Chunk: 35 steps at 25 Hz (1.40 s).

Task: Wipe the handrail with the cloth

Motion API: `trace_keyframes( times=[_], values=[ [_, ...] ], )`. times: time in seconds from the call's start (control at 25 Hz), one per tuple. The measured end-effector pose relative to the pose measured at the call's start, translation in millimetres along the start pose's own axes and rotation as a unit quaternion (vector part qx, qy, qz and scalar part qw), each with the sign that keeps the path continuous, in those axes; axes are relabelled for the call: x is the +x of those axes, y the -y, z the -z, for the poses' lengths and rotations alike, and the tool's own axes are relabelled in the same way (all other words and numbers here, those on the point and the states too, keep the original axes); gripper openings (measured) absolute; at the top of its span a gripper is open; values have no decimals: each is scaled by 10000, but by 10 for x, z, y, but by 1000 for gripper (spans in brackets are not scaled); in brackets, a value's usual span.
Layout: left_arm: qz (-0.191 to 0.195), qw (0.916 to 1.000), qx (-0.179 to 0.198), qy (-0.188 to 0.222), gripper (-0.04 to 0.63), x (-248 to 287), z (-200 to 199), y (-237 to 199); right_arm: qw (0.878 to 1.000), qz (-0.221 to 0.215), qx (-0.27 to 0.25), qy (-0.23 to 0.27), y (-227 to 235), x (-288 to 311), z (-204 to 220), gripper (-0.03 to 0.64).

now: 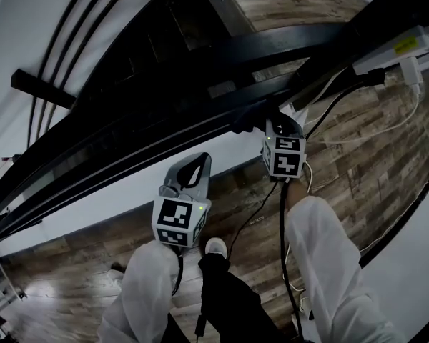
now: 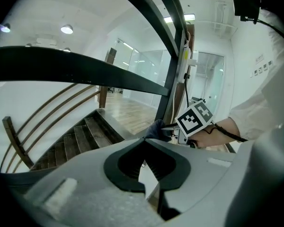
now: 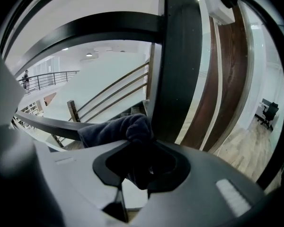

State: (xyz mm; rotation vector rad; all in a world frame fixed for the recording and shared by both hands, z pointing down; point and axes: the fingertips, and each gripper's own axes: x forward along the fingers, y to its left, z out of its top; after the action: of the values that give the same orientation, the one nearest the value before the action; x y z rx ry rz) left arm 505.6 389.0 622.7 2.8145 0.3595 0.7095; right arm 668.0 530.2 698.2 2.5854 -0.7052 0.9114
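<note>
Stair landing with grey-brown wood plank flooring [image 1: 372,156], kinda dim, steps dropping away beyond the railing.

Starting at the tongs: the right gripper [image 1: 266,123] is clamped on a dark blue, bunched-up fleecy cloth [image 3: 113,129]. Its own view shows a wad of fabric pinched right between the pads. The left gripper [image 1: 195,168] has its jaws closed tip to tip with nothing in them, and it hangs below the rail in the lower middle of the head view, not touching anything.

The cloth sits pressed on the black metal handrail [image 1: 164,113], just right of centre in the head view and right next to a thick black upright post [image 3: 180,65].

My read: the wiping is under way, at the post end of the rail. The next move probably calls for dragging the cloth along the bar while keeping it pressed on.

The rail's long axis runs diagonally from lower left to upper right in the head view. The cloth's loose end trails left along the bar in the right gripper view.
</note>
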Motion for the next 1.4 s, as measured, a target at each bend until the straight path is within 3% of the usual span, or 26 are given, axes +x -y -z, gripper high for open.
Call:
trace_keyframes(
  times=[0.36, 0.72, 0.88, 1.08, 1.4],
  values=[
    [-88, 9998, -121, 123, 0, -480, 16, -55, 9997, -72, -196, 111, -382, -465, -62, 84],
    [-273, 9992, -237, 191, 0, -1373, -12, -399, 9980, -367, -503, 123, -1340, -1020, -208, 83],
    [-602, 9975, -284, 245, 0, -2121, -49, -839, 9952, -673, -658, 281, -2151, -1346, -493, 83],
    [-1137, 9923, -422, 265, 0, -3229, 114, -1540, 9863, -1207, -1024, 466, -3508, -1719, -768, 83],
    [-2057, 9737, -905, 376, 0, -4772, 544, -2617, 9596, -2235, -1636, 487, -5676, -2142, -746, 83]
  ],
)
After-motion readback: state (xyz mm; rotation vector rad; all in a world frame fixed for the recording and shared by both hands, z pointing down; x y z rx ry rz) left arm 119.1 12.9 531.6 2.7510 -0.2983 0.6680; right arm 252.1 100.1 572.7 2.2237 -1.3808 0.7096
